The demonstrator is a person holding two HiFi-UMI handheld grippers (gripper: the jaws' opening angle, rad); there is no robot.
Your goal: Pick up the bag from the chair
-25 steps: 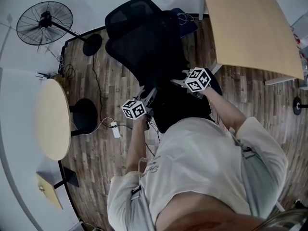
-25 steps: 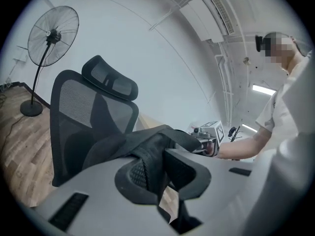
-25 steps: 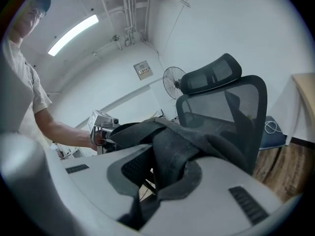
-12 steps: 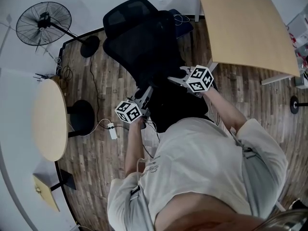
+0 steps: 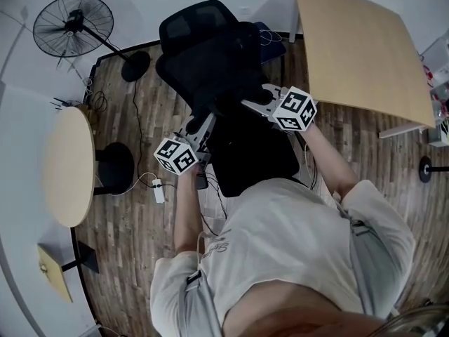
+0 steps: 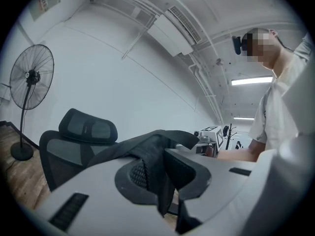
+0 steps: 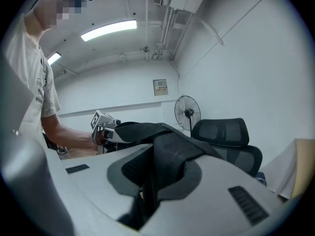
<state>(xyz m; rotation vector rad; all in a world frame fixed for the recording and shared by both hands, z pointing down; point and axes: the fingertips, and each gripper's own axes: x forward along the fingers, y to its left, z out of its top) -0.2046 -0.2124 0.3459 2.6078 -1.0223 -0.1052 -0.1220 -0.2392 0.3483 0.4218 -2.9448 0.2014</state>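
Together, left gripper [image 5: 203, 123] and right gripper [image 5: 252, 104] clamp their jaws on one bag [image 5: 252, 159] beside one chair [image 5: 203, 55].

Black bag [image 5: 252, 156], black mesh chair [image 5: 200, 55], tan table [image 5: 358, 41], brown plank floor [image 5: 144, 128].

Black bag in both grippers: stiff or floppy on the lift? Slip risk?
Likely floppy: fabric of the bag bunches in folds in the left gripper and right gripper. It probably sags between the two grips, over the chair. Unlikely to slip: cloth is pinched deep in both jaws.
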